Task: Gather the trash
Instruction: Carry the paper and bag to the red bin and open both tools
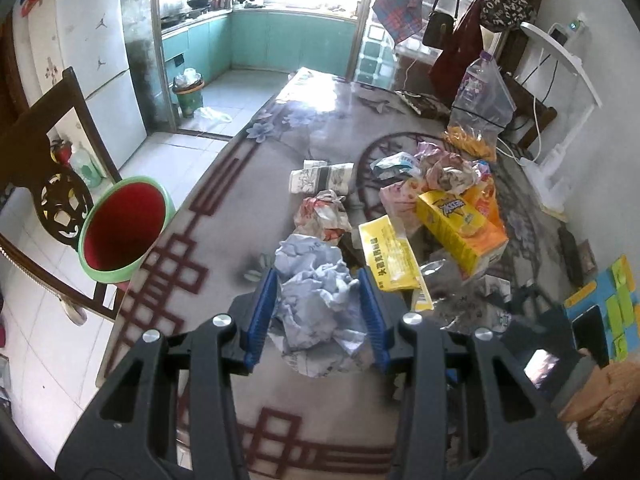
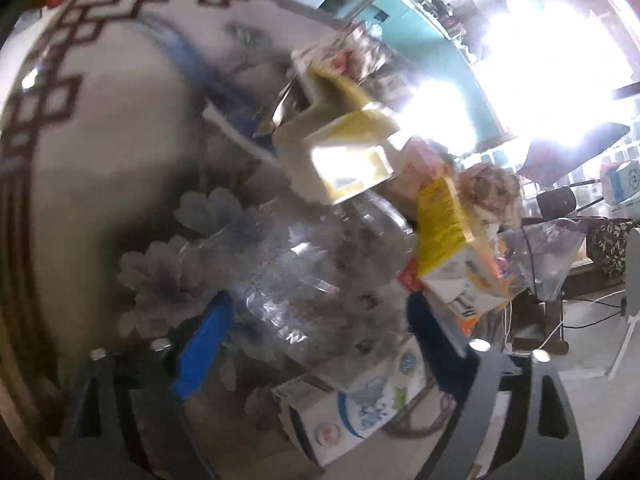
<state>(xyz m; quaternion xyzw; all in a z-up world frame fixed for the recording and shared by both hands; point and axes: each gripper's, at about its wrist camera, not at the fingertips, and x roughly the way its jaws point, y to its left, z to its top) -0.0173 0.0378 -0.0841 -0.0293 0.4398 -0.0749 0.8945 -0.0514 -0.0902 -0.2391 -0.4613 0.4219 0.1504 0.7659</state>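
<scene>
- Between the two blue pads of the left gripper (image 1: 318, 308) sits a ball of crumpled pale blue paper (image 1: 316, 300). Both pads press on its sides, so this claw is pinching the paper and holding it up above the table (image 1: 224, 208).
- Off to the left, beside the table edge, stands a bin (image 1: 124, 228). It is red inside with a green rim, and its mouth is open.
- On the table past the paper ball lies more trash: another crumpled wrapper (image 1: 322, 216), a flat yellow packet (image 1: 390, 256), a yellow and orange box (image 1: 460, 224) and a rolled printed paper (image 1: 322, 178).
- Farther back stands a clear plastic bag (image 1: 482, 98) with a bottle inside it.
- A dark wooden chair (image 1: 52, 168) stands behind the bin.
- Seen from the right wrist, everything is blurry.
- The right gripper (image 2: 316, 320) points down at a squashed clear plastic bottle (image 2: 288, 264) that lies on the flowery table top.
- The bottle is between the blue pads (image 2: 208, 340), but I cannot tell if the pads touch it.
- Under this claw lies a white carton with blue drawings (image 2: 360, 412).
- A yellow box (image 2: 444, 224) leans just right of the bottle, and a pale yellow box (image 2: 344, 152) lies behind it.
</scene>
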